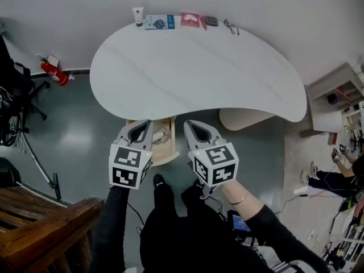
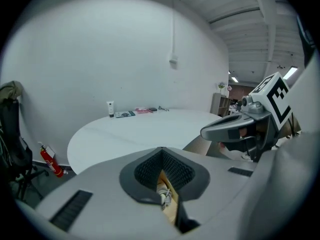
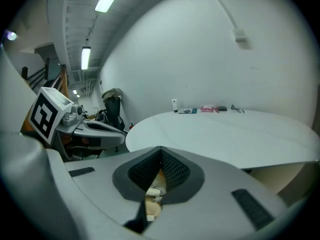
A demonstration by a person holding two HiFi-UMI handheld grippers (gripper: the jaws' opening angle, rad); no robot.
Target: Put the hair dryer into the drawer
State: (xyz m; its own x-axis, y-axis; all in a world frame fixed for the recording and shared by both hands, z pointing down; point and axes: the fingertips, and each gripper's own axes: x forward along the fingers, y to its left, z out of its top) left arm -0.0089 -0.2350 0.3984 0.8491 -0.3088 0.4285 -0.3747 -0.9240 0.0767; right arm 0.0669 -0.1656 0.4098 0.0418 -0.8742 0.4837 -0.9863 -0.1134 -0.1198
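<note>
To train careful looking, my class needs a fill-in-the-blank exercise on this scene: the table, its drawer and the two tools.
The drawer under the white table stands ____.
The jaws of the left tool and the right tool are ____.
The fire extinguisher on the floor is coloured ____.
Missing words: open; shut; red.

The table [image 1: 193, 67] has a smooth white top with faint veining and a satin sheen. Under its near edge the drawer [image 1: 166, 154] is pale wood; the left gripper [image 1: 143, 124] and right gripper [image 1: 190, 124] there have matt grey plastic shells and ribbed dark pads [image 2: 150, 170].
</note>
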